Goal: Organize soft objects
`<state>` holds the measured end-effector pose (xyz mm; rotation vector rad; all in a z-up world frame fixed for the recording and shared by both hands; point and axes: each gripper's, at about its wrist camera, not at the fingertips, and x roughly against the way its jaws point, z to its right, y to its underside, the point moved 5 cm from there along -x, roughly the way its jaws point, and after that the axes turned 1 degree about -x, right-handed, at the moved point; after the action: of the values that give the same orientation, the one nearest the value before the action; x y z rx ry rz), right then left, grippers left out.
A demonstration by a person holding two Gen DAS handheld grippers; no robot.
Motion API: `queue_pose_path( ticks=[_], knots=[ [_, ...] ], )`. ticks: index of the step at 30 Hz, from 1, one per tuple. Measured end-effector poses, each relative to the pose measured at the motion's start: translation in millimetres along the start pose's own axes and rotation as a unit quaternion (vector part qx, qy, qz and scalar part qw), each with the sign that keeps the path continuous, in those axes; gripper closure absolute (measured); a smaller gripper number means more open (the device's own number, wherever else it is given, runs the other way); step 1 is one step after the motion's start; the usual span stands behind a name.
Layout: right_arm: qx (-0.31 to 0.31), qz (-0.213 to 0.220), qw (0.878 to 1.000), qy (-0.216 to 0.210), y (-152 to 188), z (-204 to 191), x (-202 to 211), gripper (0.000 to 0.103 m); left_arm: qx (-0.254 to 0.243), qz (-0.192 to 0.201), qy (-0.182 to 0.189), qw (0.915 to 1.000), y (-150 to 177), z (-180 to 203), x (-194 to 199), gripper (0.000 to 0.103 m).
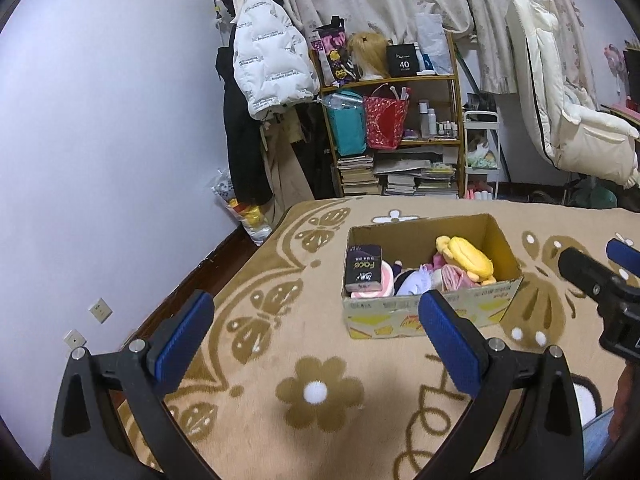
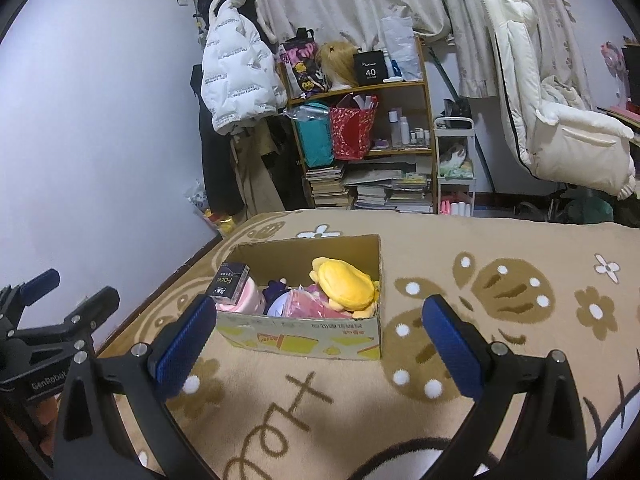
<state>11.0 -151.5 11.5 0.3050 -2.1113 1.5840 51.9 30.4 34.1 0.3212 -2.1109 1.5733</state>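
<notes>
Left wrist view: left gripper & right gripper both spread wide, empty, above blanket.

A tan flower-patterned blanket is covering the bed; a cardboard box is sitting near its far-left corner.

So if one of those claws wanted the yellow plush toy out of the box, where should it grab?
Probably from above, across the domed back of the yellow plush toy. It lies on top of the pile, and the cardboard box walls block a sideways approach.
</notes>
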Motion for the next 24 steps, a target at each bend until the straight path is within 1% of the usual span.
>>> queue_pose_path(
  ticks=[3,7,11,15,18,24],
  knots=[
    [-0.006,0.001,1.000,-0.003,4,2,1,0.000,0.003,0.000,-0.001,1.0000,7,-1,0,0.002],
    [0.000,-0.008,1.000,0.007,12,2,-4,0.000,0.009,-0.001,-0.003,1.0000,12,-2,-3,0.002],
    [0.012,-0.022,1.000,0.014,20,1,-11,0.000,0.014,-0.011,-0.006,0.9998,19,-3,-12,0.002],
    [0.010,-0.029,0.999,0.015,25,0,-15,0.000,0.019,-0.022,-0.012,0.9995,26,-5,-21,0.002],
    [0.011,-0.034,0.999,0.019,28,1,-18,0.000,0.025,-0.027,-0.008,0.9993,29,-5,-25,0.002],
    [0.014,-0.042,0.999,0.022,33,0,-24,0.000,0.018,-0.033,-0.010,0.9992,34,0,-32,0.002]
  ],
)
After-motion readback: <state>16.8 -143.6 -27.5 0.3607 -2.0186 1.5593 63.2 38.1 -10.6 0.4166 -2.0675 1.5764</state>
